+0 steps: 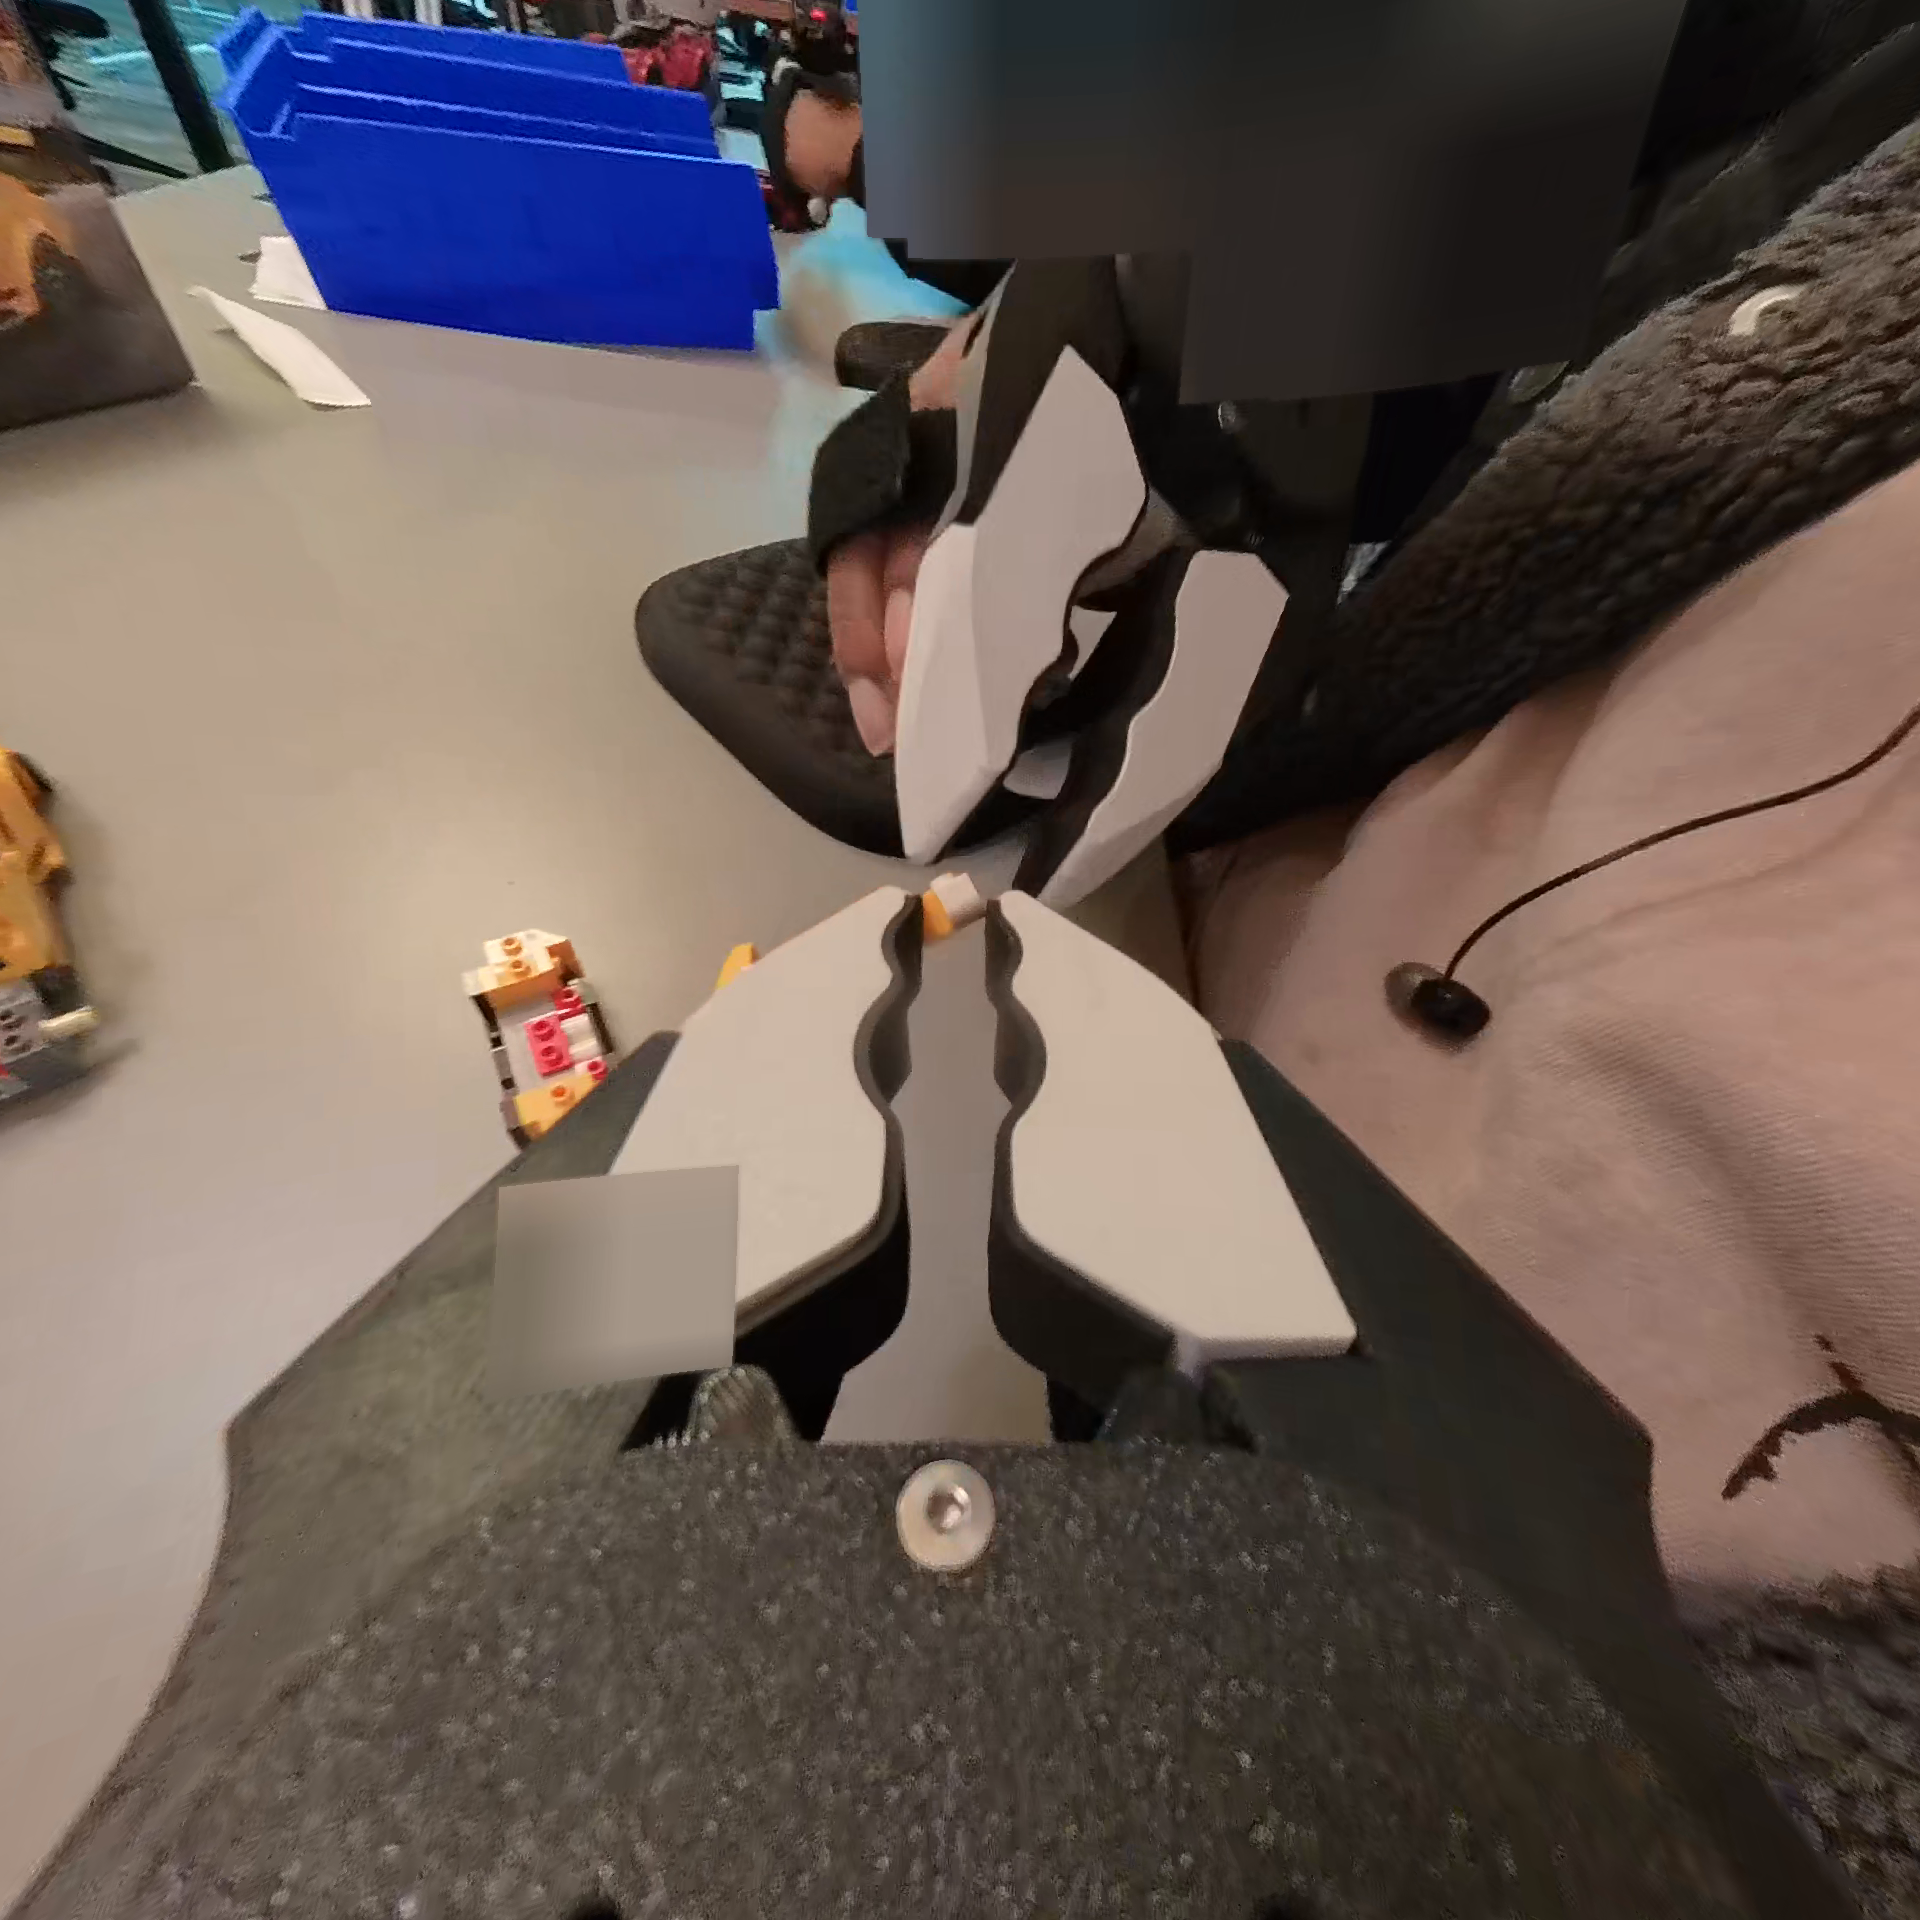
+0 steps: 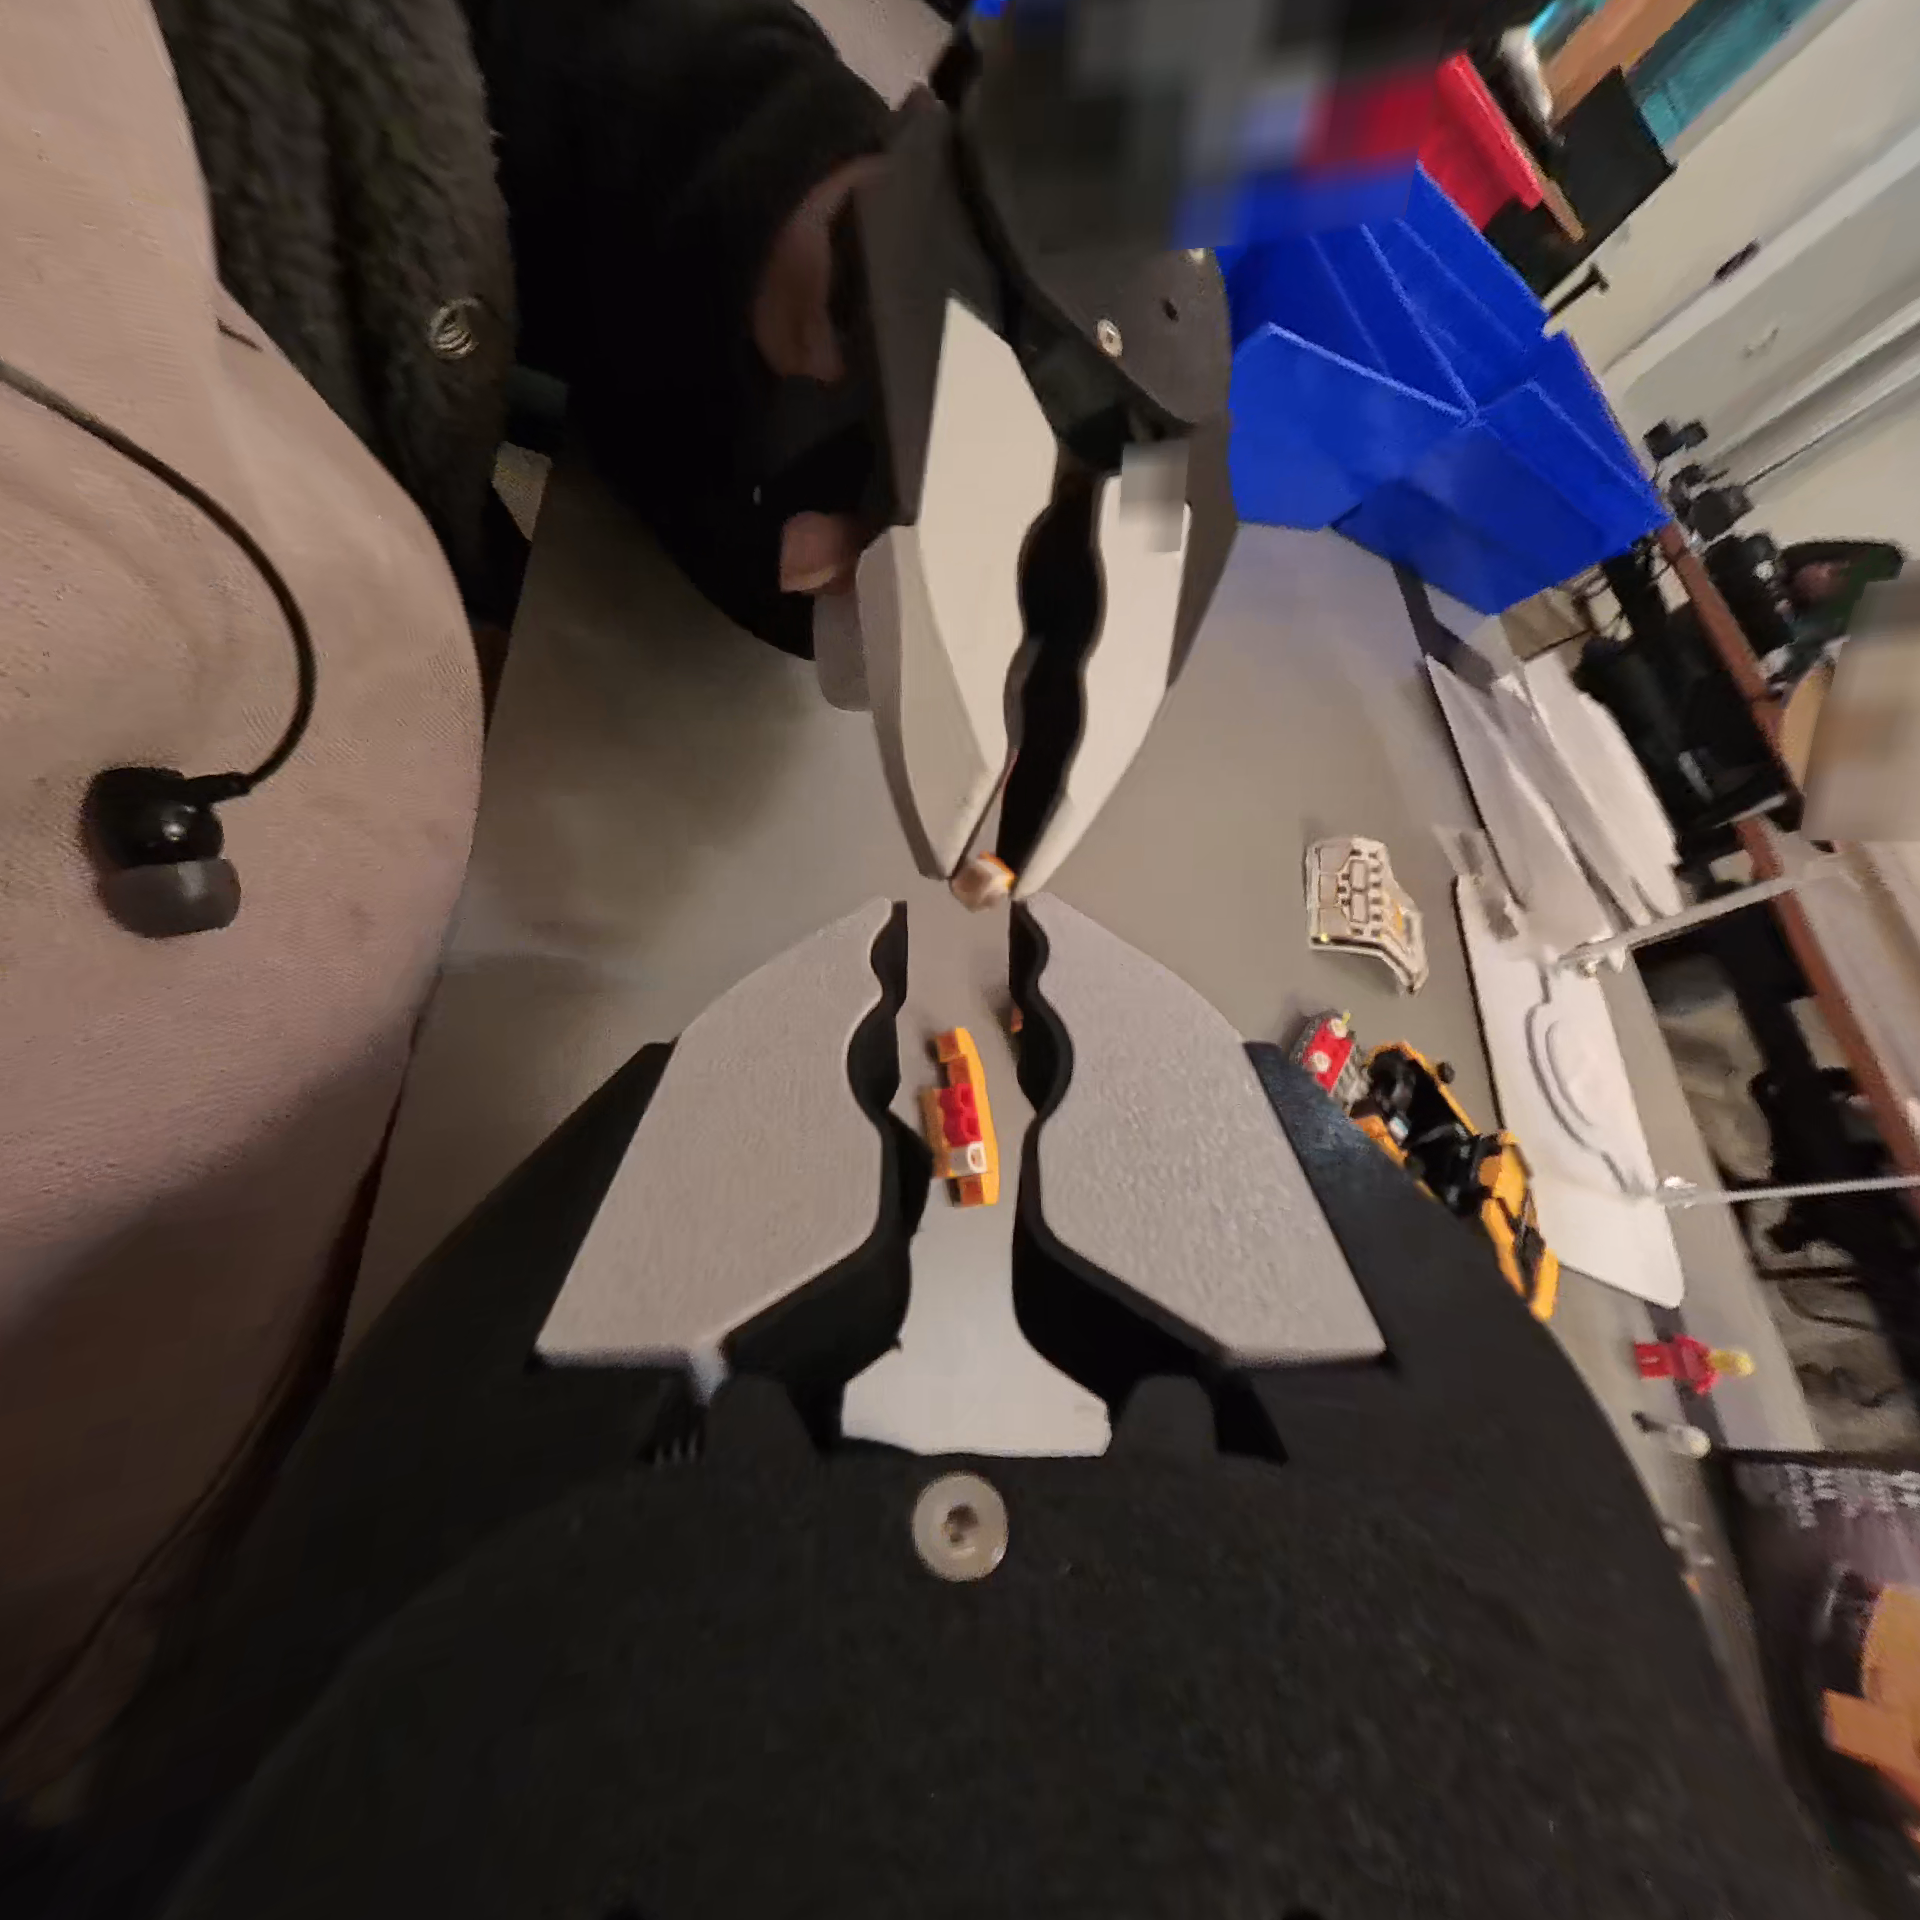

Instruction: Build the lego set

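Risk centres on the small orange-and-white piece, pinched at the very tips of the left tongs above the grey worktop. The hold is slight: only the tip ends bear on it, and the wavy inner edges behind them stand apart. The right tongs face it tip to tip, slightly parted with nothing between them; in the left wrist view they come down from above, close beside the piece. Should they nudge it off-axis, or should the left tongs ease too early in a handover, the piece would likely twist out and drop. Below and nearer the person lies the orange, red and white sub-assembly, loose on the worktop, which a falling piece or low tongs could knock. Farther off rest the yellow car build, a red minifigure and blue bins.
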`<act>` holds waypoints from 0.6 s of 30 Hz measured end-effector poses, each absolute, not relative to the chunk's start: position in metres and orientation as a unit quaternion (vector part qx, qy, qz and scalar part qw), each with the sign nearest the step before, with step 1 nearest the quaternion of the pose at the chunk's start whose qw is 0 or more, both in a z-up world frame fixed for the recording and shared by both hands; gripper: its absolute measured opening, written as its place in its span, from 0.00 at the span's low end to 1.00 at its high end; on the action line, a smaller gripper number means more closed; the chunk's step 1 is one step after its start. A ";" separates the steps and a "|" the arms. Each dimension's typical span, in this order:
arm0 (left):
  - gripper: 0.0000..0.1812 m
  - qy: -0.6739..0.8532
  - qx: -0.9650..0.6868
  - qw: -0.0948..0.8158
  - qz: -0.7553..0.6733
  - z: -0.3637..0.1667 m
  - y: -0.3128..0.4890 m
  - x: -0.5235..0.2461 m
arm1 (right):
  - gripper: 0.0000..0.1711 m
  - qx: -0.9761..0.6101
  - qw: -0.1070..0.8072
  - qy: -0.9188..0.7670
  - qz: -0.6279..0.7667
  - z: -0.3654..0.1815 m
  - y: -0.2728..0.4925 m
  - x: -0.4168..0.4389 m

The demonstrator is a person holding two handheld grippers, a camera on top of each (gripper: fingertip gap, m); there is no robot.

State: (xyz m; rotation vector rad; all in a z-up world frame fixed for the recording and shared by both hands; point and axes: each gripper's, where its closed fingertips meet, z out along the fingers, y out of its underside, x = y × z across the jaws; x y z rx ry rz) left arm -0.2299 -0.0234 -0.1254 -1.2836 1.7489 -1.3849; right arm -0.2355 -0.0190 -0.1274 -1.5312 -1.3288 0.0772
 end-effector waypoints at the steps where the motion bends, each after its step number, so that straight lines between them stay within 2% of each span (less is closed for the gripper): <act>1: 0.06 0.655 -0.478 0.269 -0.520 -0.126 -0.026 -0.230 | 0.10 -0.631 0.532 -0.565 0.018 -0.128 -0.020 -0.236; 7: 0.06 0.659 -0.497 0.196 -0.529 -0.134 -0.034 -0.228 | 0.09 -0.563 0.532 -0.630 -0.062 -0.133 -0.022 -0.239; 10: 0.06 0.647 -0.513 0.170 -0.538 -0.136 -0.032 -0.225 | 0.05 -0.547 0.535 -0.638 -0.090 -0.136 -0.019 -0.236; 13: 0.07 0.610 -0.528 0.162 -0.568 -0.130 -0.027 -0.223 | 0.05 -0.574 0.565 -0.589 -0.073 -0.130 -0.014 -0.231; 15: 0.13 0.590 -0.537 0.159 -0.581 -0.127 -0.024 -0.222 | 0.05 -0.592 0.585 -0.550 -0.069 -0.126 -0.010 -0.225; 18: 0.13 0.577 -0.544 0.160 -0.587 -0.126 -0.023 -0.223 | 0.05 -0.625 0.601 -0.498 -0.028 -0.123 -0.011 -0.222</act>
